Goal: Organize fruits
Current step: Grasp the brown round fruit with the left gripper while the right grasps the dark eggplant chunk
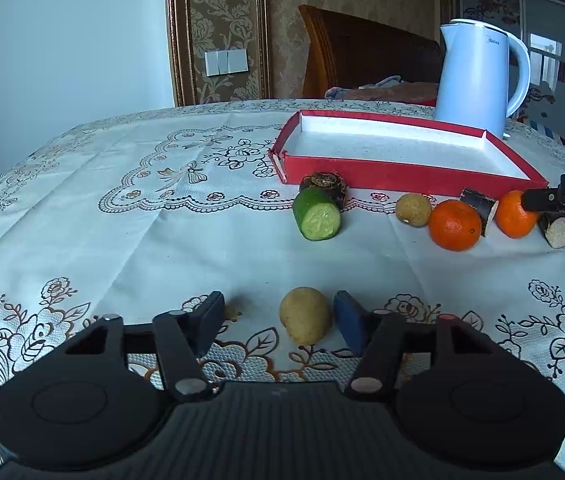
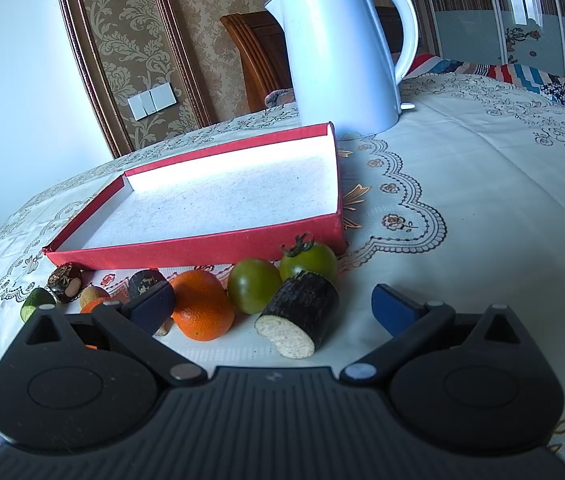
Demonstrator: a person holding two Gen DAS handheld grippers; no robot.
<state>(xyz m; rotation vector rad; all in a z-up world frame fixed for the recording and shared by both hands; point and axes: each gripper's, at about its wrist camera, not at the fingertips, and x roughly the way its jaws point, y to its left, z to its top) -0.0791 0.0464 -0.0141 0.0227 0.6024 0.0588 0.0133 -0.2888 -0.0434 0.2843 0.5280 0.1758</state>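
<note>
A small tan round fruit (image 1: 305,316) lies on the tablecloth between the fingers of my left gripper (image 1: 280,310). The right pad is almost at it; the left pad stands clearly apart. Further off lie a cucumber piece (image 1: 318,214), another tan fruit (image 1: 413,209), two oranges (image 1: 454,224) (image 1: 516,214) and dark cane pieces (image 1: 480,204). My right gripper (image 2: 272,296) is open and low over an orange (image 2: 202,306), a dark cane piece (image 2: 302,316) and two green tomatoes (image 2: 254,286) (image 2: 310,262), touching none. Behind them sits an empty red tray (image 2: 202,248).
A white electric kettle (image 2: 342,52) stands just behind the tray's far corner. The table is covered by a patterned cloth (image 1: 162,240) and drops off at the left and far edges. A wooden chair back (image 1: 362,52) rises behind the table.
</note>
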